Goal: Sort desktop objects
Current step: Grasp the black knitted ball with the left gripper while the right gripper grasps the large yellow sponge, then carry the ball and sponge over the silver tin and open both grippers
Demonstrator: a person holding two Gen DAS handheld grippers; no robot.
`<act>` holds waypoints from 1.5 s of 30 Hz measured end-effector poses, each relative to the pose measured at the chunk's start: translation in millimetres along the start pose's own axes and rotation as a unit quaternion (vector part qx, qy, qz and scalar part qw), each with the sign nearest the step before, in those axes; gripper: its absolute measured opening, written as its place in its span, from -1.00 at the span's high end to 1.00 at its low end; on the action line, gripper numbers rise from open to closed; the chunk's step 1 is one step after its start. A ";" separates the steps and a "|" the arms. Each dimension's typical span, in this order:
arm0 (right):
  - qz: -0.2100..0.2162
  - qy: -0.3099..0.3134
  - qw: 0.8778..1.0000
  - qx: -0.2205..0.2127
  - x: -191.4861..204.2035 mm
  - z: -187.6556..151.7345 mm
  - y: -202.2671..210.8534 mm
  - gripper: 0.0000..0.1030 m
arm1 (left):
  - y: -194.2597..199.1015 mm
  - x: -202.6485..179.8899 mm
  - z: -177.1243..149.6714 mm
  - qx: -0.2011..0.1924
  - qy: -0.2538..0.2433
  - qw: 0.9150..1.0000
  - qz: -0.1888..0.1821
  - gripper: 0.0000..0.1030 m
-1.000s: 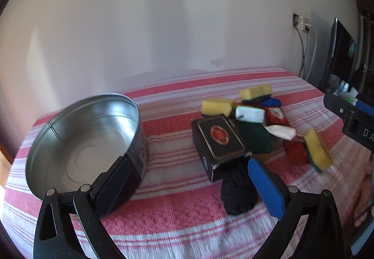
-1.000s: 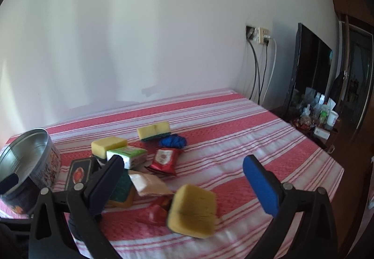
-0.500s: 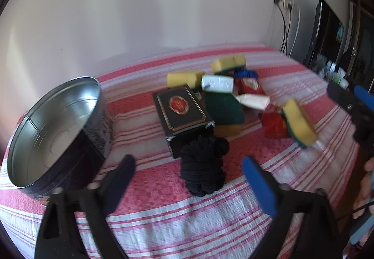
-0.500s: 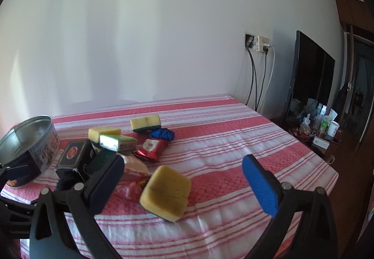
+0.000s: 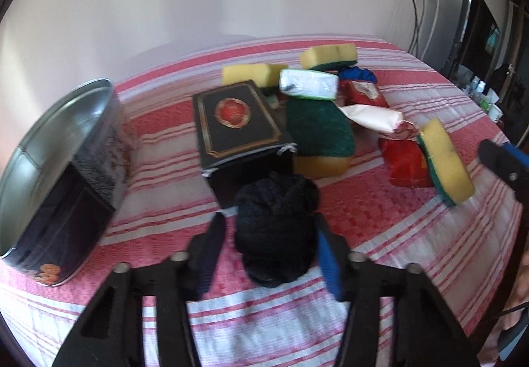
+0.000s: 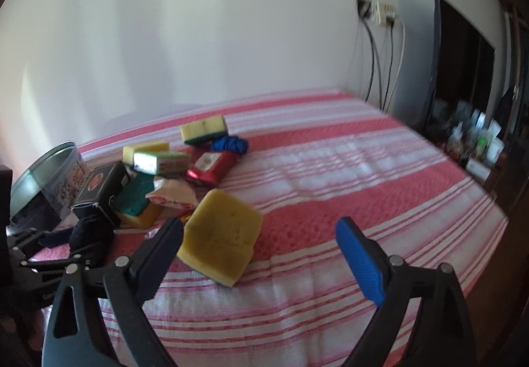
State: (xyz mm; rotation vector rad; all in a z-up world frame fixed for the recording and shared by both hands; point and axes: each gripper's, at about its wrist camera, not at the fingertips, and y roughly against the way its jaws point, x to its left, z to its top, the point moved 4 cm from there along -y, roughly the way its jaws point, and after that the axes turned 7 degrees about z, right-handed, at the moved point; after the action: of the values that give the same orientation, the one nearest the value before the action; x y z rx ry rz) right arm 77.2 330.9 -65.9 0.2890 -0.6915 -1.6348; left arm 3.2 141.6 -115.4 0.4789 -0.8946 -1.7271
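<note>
Black yarn bundle [image 5: 276, 231] lies on the striped cloth [image 5: 380, 228] between the pads of the left gripper [image 5: 269, 254], which has just been closing from wide; contact is unclear. Only the right view shows the right gripper [image 6: 261, 254], open, slightly narrowed, beside a yellow sponge [image 6: 220, 239].

We see a red-and-white striped cloth [image 5: 380, 228], a black knitted bundle [image 5: 277, 231], a black box [image 5: 236, 125] with gold border and red emblem, yellow-and-green sponges [image 6: 220, 241], a silver tin [image 5: 49, 152], blue gripper pads [image 6: 358, 262].
</note>
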 end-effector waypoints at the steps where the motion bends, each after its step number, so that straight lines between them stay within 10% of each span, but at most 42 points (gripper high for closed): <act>1: 0.012 -0.010 1.000 0.008 0.5 -0.9 -4.2 -0.85 | 0.0 -1.1 0.1 -0.003 -0.001 1.000 0.003 0.10; 9: 0.035 -0.077 0.994 0.076 -1.0 -8.7 -42.6 -0.84 | 12.5 14.4 1.9 -0.028 0.005 0.999 -0.020 0.11; 15: 0.070 -0.095 0.989 0.087 0.8 -8.6 -46.3 -0.20 | 28.7 27.3 5.8 -0.050 0.011 0.998 -0.034 0.11; 27: 0.014 -0.020 1.000 -0.002 40.9 24.6 6.4 -0.16 | 55.4 45.0 18.0 -0.101 0.008 0.994 -0.027 0.11; 45: 0.166 0.089 0.982 -0.034 217.5 68.7 -11.1 -0.17 | 71.0 186.3 40.1 -0.142 0.106 0.974 0.143 0.11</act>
State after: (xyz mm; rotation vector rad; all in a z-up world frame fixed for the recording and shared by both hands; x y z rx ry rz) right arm -12.0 141.0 24.2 0.2525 -0.5147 -1.2943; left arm -42.9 -28.9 -14.7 0.3171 -0.5237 -1.4770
